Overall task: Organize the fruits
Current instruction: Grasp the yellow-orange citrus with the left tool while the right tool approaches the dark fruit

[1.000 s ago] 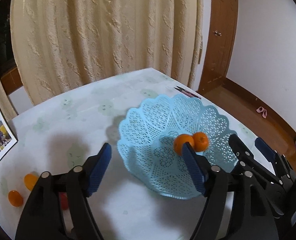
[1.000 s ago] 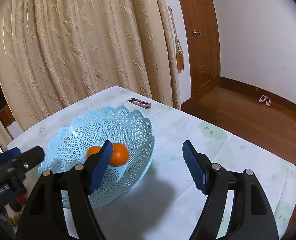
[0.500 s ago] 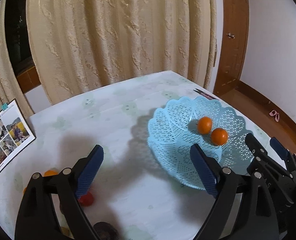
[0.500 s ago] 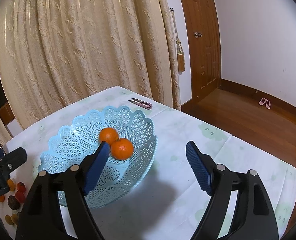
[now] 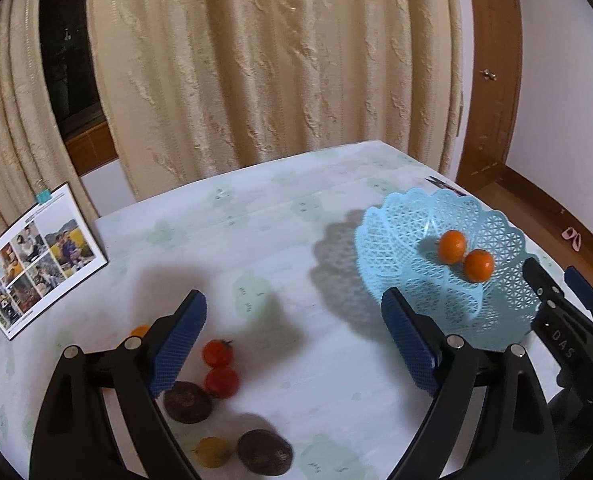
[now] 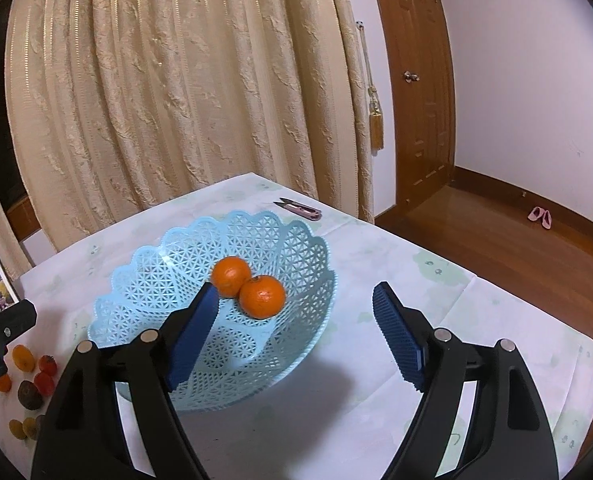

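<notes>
A light blue lattice basket (image 5: 500, 236) (image 6: 144, 292) holds two oranges (image 5: 465, 255) (image 6: 248, 286). Loose fruit lies on the table to its left: two red tomatoes (image 5: 218, 366), two dark passion fruits (image 5: 187, 402), a yellow fruit (image 5: 212, 452), and small orange fruits (image 6: 23, 358). My left gripper (image 5: 294, 344) is open and empty above the table, with the loose fruit just by its left finger. My right gripper (image 6: 296, 338) is open and empty over the basket's near right rim; it also shows in the left wrist view (image 5: 564, 312).
A photo card (image 5: 36, 256) stands at the table's left edge. Pink thread snips (image 6: 299, 209) lie behind the basket. A beige curtain hangs behind the table. The table's right edge drops to a wooden floor, where pink slippers (image 6: 540, 216) lie.
My left gripper has swung left and back from the basket, bringing the loose fruit into view. The right gripper has drawn back slightly. The oranges stay in the basket.
</notes>
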Demonstrator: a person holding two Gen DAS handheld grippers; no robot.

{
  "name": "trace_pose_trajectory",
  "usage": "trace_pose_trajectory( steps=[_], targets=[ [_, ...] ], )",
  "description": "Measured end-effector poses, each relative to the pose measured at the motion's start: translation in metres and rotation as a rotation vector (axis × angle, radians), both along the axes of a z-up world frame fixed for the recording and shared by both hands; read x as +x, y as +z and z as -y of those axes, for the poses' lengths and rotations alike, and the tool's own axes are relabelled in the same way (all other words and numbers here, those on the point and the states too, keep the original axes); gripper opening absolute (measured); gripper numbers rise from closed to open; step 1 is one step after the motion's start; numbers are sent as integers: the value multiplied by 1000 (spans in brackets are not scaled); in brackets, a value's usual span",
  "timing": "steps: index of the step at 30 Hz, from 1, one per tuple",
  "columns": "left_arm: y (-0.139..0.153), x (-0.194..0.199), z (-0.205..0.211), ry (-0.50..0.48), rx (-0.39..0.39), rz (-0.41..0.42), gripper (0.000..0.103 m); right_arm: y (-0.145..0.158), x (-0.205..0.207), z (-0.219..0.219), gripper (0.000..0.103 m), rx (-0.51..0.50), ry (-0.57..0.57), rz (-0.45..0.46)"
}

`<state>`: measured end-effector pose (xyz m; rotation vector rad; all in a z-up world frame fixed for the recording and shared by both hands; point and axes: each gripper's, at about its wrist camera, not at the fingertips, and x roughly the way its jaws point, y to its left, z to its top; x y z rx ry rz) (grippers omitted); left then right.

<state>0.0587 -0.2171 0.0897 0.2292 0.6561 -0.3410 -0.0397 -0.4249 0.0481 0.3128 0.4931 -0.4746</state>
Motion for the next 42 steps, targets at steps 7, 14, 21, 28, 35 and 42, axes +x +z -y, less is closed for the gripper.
trace_pose_trajectory(
  steps=[7,14,21,28,35,42],
  targets=[
    [1,2,-32,67,-6,4,89,3,-3,-10,81,7,65,52],
    [4,11,-79,161,-24,4,89,7,-8,-19,81,12,108,102],
    [-3,23,-134,283,-33,-19,89,6,-4,-26,81,7,130,96],
    [-12,29,-179,367,-52,-45,89,3,0,-35,81,-11,147,79],
    [-30,33,-201,414,-44,-83,89,1,-3,-49,81,25,201,76],
    [-57,42,-213,433,-23,-142,89,0,-8,-78,81,41,300,72]
  ],
)
